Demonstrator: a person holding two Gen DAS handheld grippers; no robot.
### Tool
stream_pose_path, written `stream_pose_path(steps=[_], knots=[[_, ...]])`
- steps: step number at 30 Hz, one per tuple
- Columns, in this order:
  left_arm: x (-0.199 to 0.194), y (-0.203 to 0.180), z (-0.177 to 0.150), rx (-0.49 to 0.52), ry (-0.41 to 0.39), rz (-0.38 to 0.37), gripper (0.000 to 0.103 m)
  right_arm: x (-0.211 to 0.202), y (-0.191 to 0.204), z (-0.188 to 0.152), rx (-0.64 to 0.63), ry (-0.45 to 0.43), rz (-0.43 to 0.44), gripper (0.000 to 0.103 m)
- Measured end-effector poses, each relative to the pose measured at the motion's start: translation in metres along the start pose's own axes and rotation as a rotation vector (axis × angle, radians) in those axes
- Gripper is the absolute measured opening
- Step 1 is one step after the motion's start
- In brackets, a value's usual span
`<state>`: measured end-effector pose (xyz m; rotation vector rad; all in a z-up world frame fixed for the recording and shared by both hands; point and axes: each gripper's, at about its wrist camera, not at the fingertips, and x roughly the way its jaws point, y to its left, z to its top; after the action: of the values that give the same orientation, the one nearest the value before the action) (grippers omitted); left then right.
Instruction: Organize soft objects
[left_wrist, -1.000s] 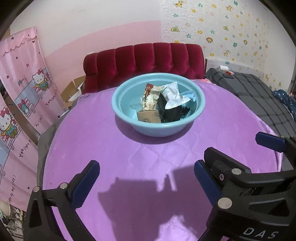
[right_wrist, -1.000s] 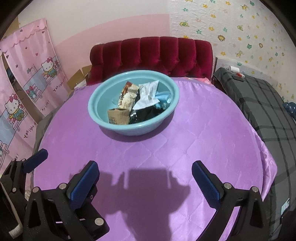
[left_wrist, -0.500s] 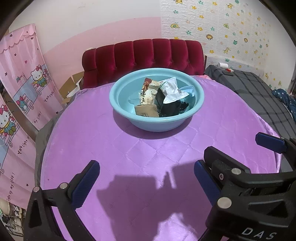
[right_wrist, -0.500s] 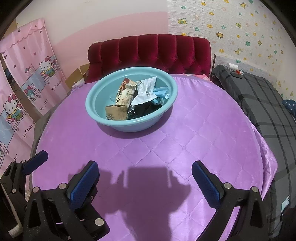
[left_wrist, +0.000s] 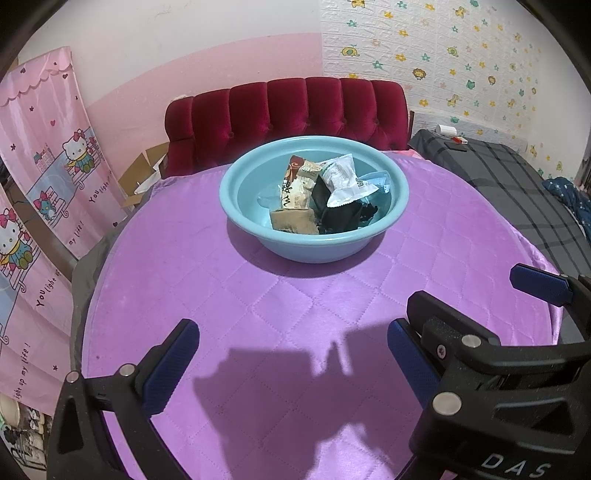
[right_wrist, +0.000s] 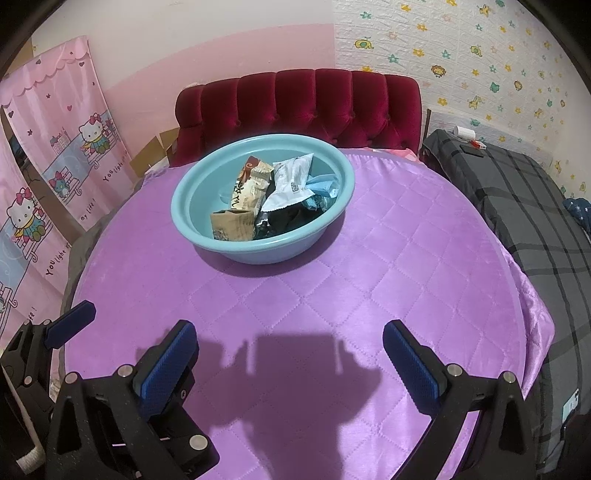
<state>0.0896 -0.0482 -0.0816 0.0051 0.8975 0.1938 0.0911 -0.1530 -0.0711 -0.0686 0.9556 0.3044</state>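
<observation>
Both wrist views show the round table under its quilted purple satin cover (left_wrist: 280, 295), with a light blue plastic basin (left_wrist: 314, 247) standing just above the centre of each frame. Inside the basin I see the soft packets piled together: a beige-and-brown snack pouch (left_wrist: 293, 192), a tan paper-look sachet (left_wrist: 293, 221) at the front, a white foil wrapper (left_wrist: 345, 181) on top, a black foil bag (left_wrist: 340, 212) beneath it, and a pale blue packet (right_wrist: 323, 184) at the right side. My left hand-held gripper (left_wrist: 291, 365) sits at the bottom of its frame with the blue-padded jaws spread wide and nothing between them; my right hand-held gripper (right_wrist: 290, 363) is likewise fully spread and empty, well apart from the basin. No packet lies loose on the cover in either view. I judge the task either finished, with everything gathered in the basin, or not yet begun if the packets are meant to be sorted out of it; these frames cannot settle which.
</observation>
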Motion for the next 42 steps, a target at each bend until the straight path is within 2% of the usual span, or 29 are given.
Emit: stream_pose_path(steps=[42], knots=[[0.0011,-0.0032,0.0041,0.002,0.01,-0.02,0.103,-0.006,0.0022,0.0011,-0.003,-0.023,-0.013,0.103]])
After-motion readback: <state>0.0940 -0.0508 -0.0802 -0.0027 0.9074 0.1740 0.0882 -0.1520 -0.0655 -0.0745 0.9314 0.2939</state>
